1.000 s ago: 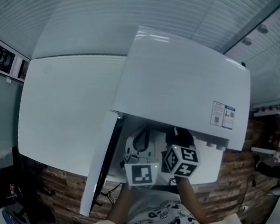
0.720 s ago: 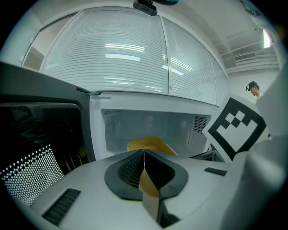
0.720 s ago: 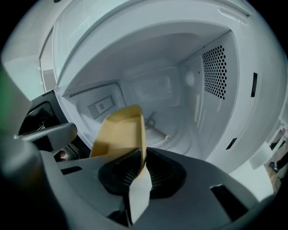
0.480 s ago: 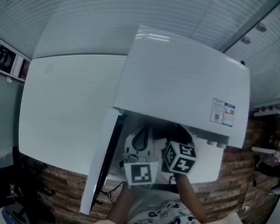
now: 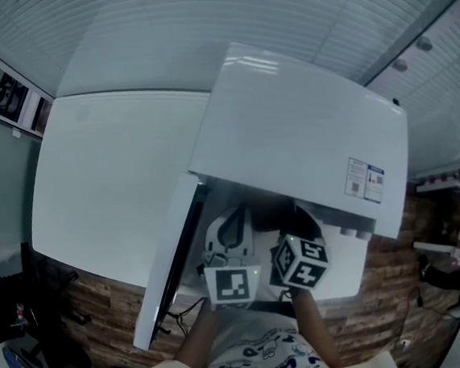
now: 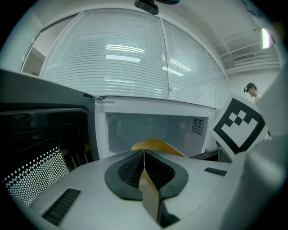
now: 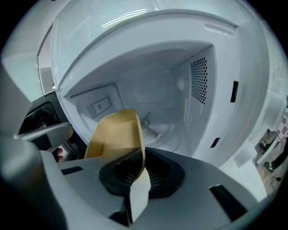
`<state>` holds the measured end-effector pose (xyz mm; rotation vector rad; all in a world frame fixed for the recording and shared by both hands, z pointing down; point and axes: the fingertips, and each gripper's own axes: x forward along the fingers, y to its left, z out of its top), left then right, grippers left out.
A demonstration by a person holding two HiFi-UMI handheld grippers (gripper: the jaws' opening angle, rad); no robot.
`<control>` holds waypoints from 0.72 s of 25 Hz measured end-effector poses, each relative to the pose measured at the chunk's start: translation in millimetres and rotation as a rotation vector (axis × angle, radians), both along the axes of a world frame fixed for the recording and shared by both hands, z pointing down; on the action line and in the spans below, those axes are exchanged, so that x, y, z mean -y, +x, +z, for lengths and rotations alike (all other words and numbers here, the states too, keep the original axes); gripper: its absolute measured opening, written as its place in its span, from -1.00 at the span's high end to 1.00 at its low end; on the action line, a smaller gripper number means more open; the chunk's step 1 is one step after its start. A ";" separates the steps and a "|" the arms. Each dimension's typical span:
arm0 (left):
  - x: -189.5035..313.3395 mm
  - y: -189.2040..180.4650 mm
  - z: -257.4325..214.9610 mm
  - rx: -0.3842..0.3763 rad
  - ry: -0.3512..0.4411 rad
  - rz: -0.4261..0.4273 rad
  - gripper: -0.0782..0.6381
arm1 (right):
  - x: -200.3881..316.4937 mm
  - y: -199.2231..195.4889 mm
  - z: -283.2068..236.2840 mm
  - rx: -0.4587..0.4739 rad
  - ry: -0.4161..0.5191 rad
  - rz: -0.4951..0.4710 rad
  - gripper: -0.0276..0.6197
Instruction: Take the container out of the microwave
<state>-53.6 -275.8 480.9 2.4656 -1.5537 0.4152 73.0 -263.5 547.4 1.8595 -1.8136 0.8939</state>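
White microwave [image 5: 299, 140] sits toward the right end of the white bench [image 5: 92, 176], up at its front edge, with the door [image 5: 172, 257] swung wide to the left. Both grippers are at the cavity mouth, side by side. The right gripper [image 7: 143, 159] has just been closing, and its jaws now pinch the thin side wall of the yellow container [image 7: 114, 134], which runs straight down between the pads. The container is at the front of the cavity, on the door-hinge side, tilted a little. Can't tell whether its base rests on the cavity floor. The turntable hub [image 7: 146, 119] is exposed on the floor behind it, and a vent grille [image 7: 199, 81] shows on the right cavity wall. The left gripper [image 6: 144, 155] has its jaws pressed together with nothing visible between them. In the left gripper view the container's rim shows just past the tips, and contact there can't be made out. Closed blinds [image 6: 126, 54] run behind the bench.
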 end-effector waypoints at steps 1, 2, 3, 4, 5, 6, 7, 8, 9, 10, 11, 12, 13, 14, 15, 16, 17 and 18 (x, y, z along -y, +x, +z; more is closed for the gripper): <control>-0.7 0.2 0.1 -0.004 0.000 0.001 0.66 | -1.7 1.5 0.0 0.000 -0.001 0.007 0.81; -1.1 0.7 -0.3 -0.010 0.003 0.002 0.66 | -3.3 3.0 0.0 0.001 -0.002 0.015 0.81; -1.3 1.4 -0.9 -0.013 0.006 0.005 0.66 | -4.8 4.4 -0.1 0.002 -0.002 0.023 0.81; -1.4 2.2 -1.6 -0.013 0.010 0.010 0.66 | -6.2 5.7 -0.6 0.002 -0.001 0.031 0.81; -1.5 2.9 -2.4 -0.010 0.013 0.017 0.66 | -7.7 6.9 -1.5 0.003 0.002 0.039 0.81; -1.9 3.6 -3.1 -0.007 0.015 0.023 0.66 | -9.2 7.7 -2.8 0.004 0.005 0.046 0.81; -2.5 4.2 -3.6 -0.004 0.015 0.028 0.66 | -10.6 8.3 -4.2 0.006 0.008 0.052 0.81; -3.3 5.2 -4.1 -0.003 0.015 0.032 0.66 | -11.9 8.8 -5.4 0.009 0.011 0.057 0.81; -4.4 6.9 -4.5 -0.002 0.016 0.038 0.66 | -13.2 9.4 -6.3 0.012 0.014 0.063 0.81; -5.7 9.3 -5.1 -0.001 0.018 0.046 0.66 | -14.4 10.3 -6.8 0.014 0.015 0.070 0.81; -7.3 12.1 -5.9 0.000 0.023 0.055 0.66 | -15.7 11.2 -6.9 0.017 0.017 0.078 0.81; -8.8 14.7 -6.8 -0.002 0.029 0.063 0.66 | -17.1 11.7 -6.8 0.021 0.018 0.085 0.81; -10.2 16.8 -7.4 -0.005 0.034 0.069 0.66 | -18.7 11.8 -6.7 0.024 0.019 0.091 0.81; -11.4 18.3 -7.8 -0.006 0.036 0.076 0.66 | -20.2 11.7 -6.8 0.027 0.020 0.095 0.81; -12.3 19.4 -8.1 -0.005 0.037 0.082 0.66 | -21.5 11.5 -7.1 0.028 0.023 0.098 0.81; -12.8 20.0 -8.4 -0.005 0.038 0.085 0.66 | -22.7 11.4 -7.8 0.029 0.026 0.100 0.81; -13.2 20.3 -9.1 -0.007 0.040 0.086 0.66 | -23.8 11.5 -8.7 0.030 0.029 0.102 0.81; -13.5 20.4 -10.1 -0.010 0.043 0.086 0.66 | -25.0 11.7 -9.6 0.031 0.032 0.105 0.81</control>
